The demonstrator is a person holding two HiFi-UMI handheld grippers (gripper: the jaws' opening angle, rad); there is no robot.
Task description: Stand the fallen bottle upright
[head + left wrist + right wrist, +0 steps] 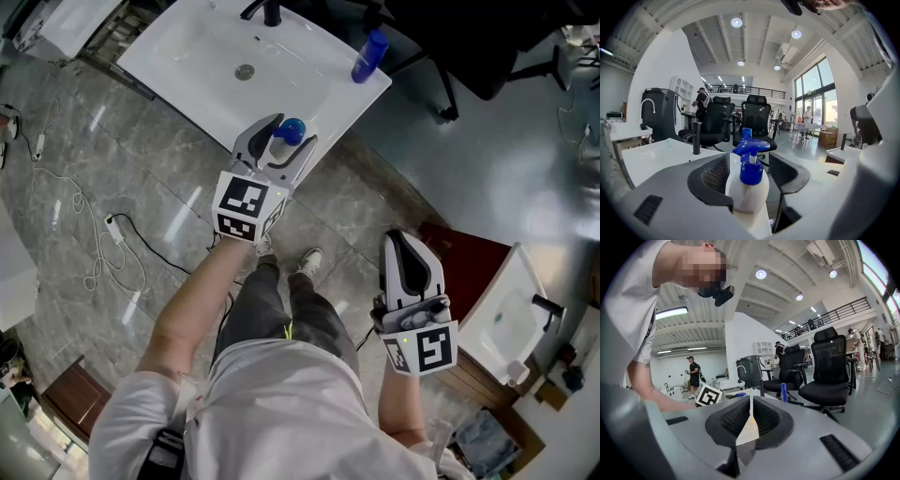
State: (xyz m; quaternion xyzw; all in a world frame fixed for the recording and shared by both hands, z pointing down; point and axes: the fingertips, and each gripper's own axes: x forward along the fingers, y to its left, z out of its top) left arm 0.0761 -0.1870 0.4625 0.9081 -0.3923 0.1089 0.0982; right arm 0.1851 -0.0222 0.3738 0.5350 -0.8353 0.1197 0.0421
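The bottle [749, 190] stood upright, long axis vertical, at the near corner of the sink [206, 56], between the left gripper's [289, 133] parted jaws, unclamped. The right gripper [410, 246], closed and empty, hung well apart.

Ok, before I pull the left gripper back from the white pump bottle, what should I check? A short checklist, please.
1. Pump bottle upright: ok.
2. Left gripper jaws apart, not pressing the bottle: ok.
3. Bottle base fully on the sink counter: cannot tell; it stands near the edge.
4. Right gripper shut, empty, away from the counter: ok.
5. Blue bottle out of the way: ok.
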